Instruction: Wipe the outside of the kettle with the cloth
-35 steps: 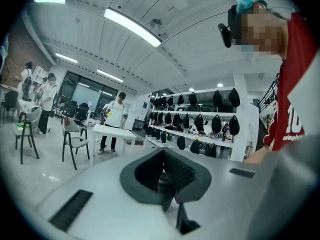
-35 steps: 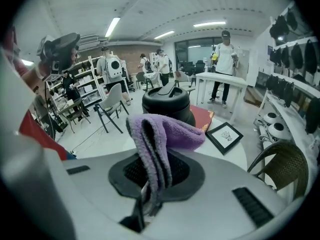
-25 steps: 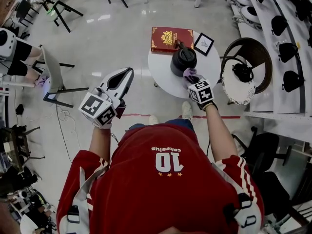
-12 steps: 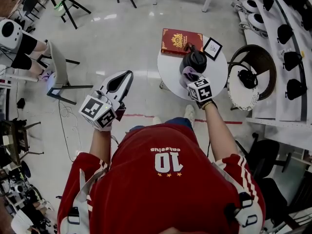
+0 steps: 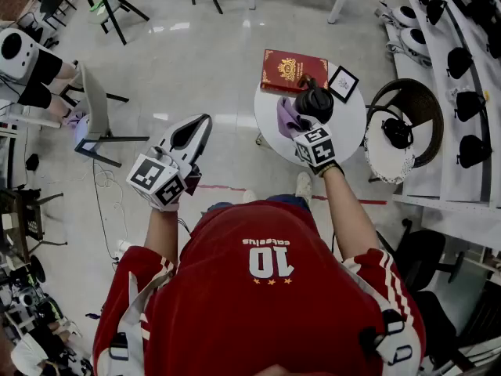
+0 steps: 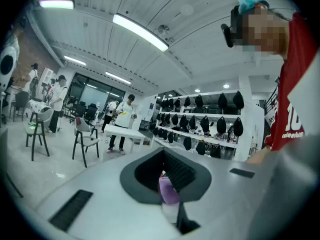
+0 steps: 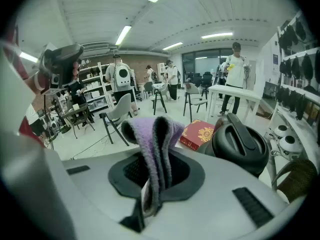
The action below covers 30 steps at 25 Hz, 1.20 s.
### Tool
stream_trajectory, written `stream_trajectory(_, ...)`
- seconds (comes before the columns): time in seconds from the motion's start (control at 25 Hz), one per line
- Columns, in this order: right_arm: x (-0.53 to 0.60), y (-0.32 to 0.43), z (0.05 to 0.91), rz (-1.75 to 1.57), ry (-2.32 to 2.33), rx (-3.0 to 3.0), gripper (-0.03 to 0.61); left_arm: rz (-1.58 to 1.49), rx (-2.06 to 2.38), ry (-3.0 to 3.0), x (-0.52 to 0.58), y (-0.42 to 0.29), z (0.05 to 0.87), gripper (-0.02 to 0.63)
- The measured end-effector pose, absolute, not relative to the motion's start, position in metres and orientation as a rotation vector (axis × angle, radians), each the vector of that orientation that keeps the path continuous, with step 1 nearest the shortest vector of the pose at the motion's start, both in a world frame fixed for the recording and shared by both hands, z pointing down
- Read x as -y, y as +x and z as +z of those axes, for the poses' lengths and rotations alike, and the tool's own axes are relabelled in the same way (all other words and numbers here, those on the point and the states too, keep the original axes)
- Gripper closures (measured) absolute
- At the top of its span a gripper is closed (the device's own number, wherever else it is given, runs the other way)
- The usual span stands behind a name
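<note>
A black kettle [image 5: 315, 102] stands on a small round white table [image 5: 348, 128]; in the right gripper view the kettle [image 7: 239, 143] shows close at the right. My right gripper [image 5: 297, 128] is shut on a purple cloth [image 5: 286, 117], which hangs against the kettle's left side. In its own view the cloth [image 7: 152, 144] drapes over the jaws of the right gripper [image 7: 150, 186]. My left gripper [image 5: 202, 125] is held off to the left over the floor, far from the table, with its jaws together. A small purple bit [image 6: 168, 191] shows between them; what it is I cannot tell.
A red book [image 5: 293, 69] and a small black-framed picture [image 5: 343, 83] lie on the table behind the kettle. A round wicker chair [image 5: 399, 128] stands just right of it, then shelves of black headgear [image 5: 462, 53]. Chairs [image 5: 94, 116] and people stand at the left.
My right gripper has carried the cloth round the kettle, from its near side to its left side. The left gripper has stayed where it was.
</note>
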State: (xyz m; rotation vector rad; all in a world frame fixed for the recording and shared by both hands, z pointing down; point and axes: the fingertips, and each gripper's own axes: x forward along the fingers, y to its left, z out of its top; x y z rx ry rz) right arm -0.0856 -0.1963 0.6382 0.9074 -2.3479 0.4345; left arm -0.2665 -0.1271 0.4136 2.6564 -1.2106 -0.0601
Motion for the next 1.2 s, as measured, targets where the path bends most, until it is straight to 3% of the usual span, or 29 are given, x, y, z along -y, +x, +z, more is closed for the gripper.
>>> stream_trajectory(0.72, 0.221, -0.012, 0.512, 0.14, 0.897, 2.628, 0.532, -0.069, 1.183, 2.675, 0.175, -0.154, 0.41, 0.606)
stream_trajectory(1.2, 0.28, 0.083, 0.5, 0.089, 0.926, 2.687, 0.532, -0.03, 1.274, 2.643, 0.206, -0.089, 0.406, 0.607)
